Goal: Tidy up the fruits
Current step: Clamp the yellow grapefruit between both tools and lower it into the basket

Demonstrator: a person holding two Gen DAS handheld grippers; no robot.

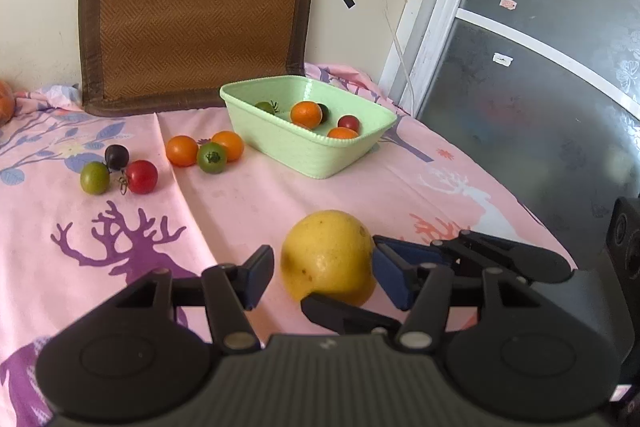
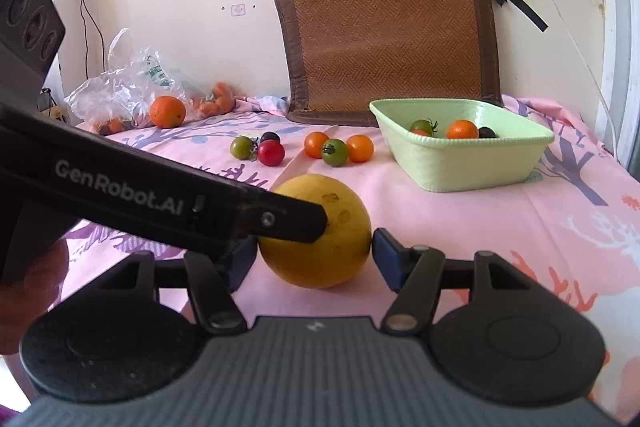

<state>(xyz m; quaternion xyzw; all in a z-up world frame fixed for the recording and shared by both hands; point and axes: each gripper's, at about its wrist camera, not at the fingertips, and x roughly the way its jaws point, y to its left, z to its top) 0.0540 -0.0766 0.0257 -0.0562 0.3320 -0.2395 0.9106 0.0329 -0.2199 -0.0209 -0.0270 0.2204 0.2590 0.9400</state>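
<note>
Between both grippers' wide-open fingers sits the yellow citrus (image 1: 328, 259); my left gripper (image 1: 324, 273) and right gripper (image 2: 312, 259) crowd it, so closing unevenly could roll it away.

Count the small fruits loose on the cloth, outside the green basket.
6: green, dark and red clustered left; two orange flanking a green nearer the green basket.

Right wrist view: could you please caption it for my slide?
Both grippers flank a yellow fruit before the green basket.
</note>
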